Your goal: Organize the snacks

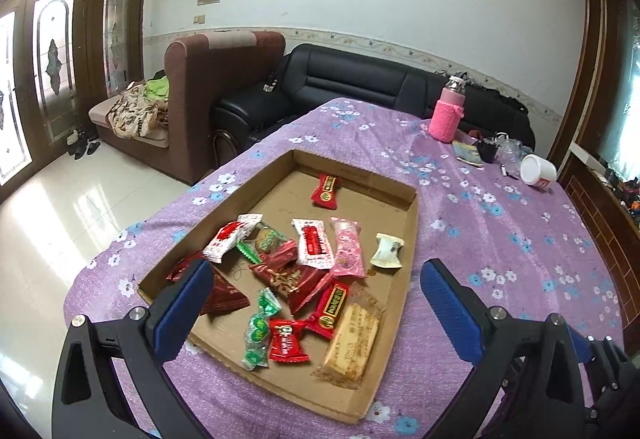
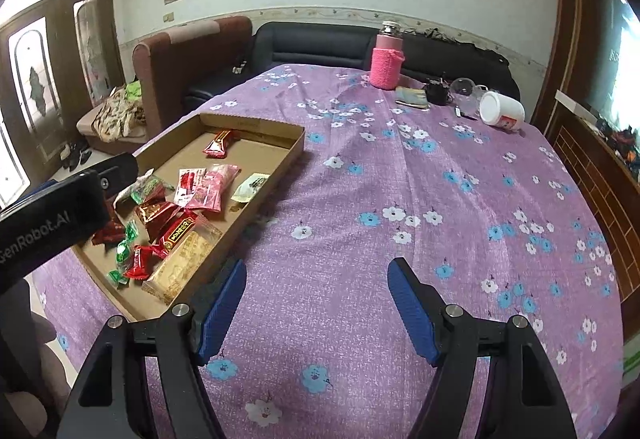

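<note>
cardboard tray (image 1: 404, 239) on the purple cloth (image 2: 360, 199) holds all snacks (image 1: 304, 271). left gripper (image 1: 316, 291) hovers above, spread wide, empty; right gripper (image 2: 316, 291) likewise, over bare cloth. sorting appears unstarted; next, pick one wrapper.

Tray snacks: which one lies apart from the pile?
The red candy near the far wall of the tray. It lies alone on bare cardboard; all the other snacks cluster toward the near end, by the open left gripper.
</note>
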{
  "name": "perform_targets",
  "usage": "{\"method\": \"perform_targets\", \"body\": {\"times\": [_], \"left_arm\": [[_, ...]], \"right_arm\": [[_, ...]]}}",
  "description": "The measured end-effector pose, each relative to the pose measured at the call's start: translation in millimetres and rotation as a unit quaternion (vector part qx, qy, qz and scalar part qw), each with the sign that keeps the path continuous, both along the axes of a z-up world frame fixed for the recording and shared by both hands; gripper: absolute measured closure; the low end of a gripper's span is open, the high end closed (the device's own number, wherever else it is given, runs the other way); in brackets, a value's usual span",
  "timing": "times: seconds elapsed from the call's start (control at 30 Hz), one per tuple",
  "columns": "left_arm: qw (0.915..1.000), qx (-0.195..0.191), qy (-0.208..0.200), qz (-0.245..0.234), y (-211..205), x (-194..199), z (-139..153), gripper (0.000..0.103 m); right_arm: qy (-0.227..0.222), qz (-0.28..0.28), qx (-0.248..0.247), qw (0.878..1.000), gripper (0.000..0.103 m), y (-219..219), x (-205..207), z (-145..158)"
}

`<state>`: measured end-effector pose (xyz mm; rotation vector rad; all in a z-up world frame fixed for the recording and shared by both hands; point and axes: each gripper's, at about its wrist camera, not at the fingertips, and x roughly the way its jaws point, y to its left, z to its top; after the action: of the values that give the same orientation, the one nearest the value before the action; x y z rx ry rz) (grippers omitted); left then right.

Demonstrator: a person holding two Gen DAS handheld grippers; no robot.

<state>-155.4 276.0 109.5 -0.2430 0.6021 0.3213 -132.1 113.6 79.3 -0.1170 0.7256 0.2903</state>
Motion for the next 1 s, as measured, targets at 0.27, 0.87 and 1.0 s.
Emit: {"method": "perform_targets", "body": {"times": [0.27,0.87,1.0], "left_arm": [[0.9999,0.009,-0.006,-0.006,-12.8,-4.1,4.3,0.000],[0.9997,0.009,0.000,-0.022,-21.4,-7.1,1.2,0.000],[0.9998,0.005,0.005,-0.020,-16.4,-3.0,-2.0,0.000]], "right_arm": [[0.003,-0.012,0.018,1.000,0.026,-15.1,-2.4,-1.7],[0.009,-0.023,0.026,0.999,0.025,-25.7,-9.4,-7.5],[0.014,-0.021,0.023,0.999,0.025,-22.0,-8.1,-10.2]]}}
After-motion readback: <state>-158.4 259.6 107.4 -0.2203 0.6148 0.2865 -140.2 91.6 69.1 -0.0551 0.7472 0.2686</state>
